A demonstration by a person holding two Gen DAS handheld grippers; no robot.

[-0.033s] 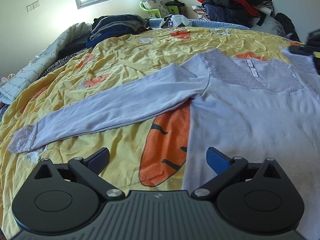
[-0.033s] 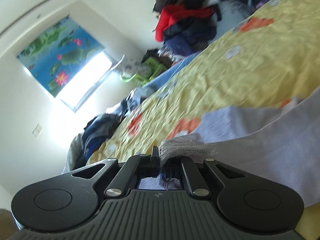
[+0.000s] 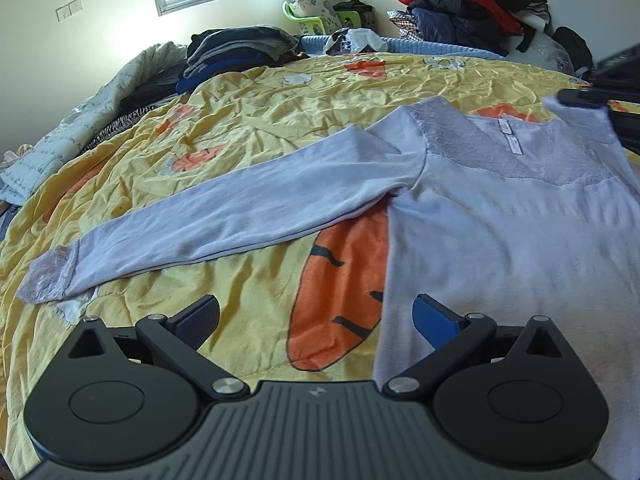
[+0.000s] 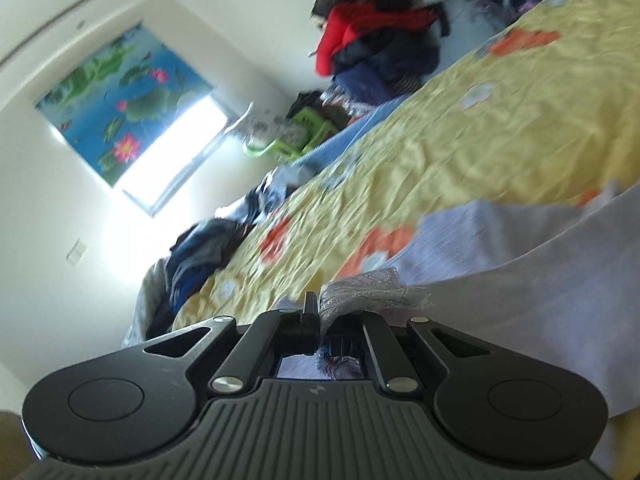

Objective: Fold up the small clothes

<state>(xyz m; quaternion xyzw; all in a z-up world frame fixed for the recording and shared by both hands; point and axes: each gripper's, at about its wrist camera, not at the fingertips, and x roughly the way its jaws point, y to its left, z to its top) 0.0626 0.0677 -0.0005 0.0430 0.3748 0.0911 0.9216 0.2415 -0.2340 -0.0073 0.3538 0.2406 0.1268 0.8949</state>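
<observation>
We saw the pale lilac top [image 3: 500, 240] spread flat on the yellow carrot-print bedspread [image 3: 248, 140], its lace yoke toward the far side of the bed. One long sleeve [image 3: 240, 216] stretched away from the top's body, ending in a lace cuff [image 3: 48, 276]. Our left gripper [image 3: 316, 316] hung just above the top's side edge with its jaws wide apart and nothing between them. Our right gripper [image 4: 320, 316] was clamped tight on the top's other lace cuff [image 4: 360, 288], lifted off the bedspread. Beyond the top lay piled clothes [image 3: 460, 0].
</observation>
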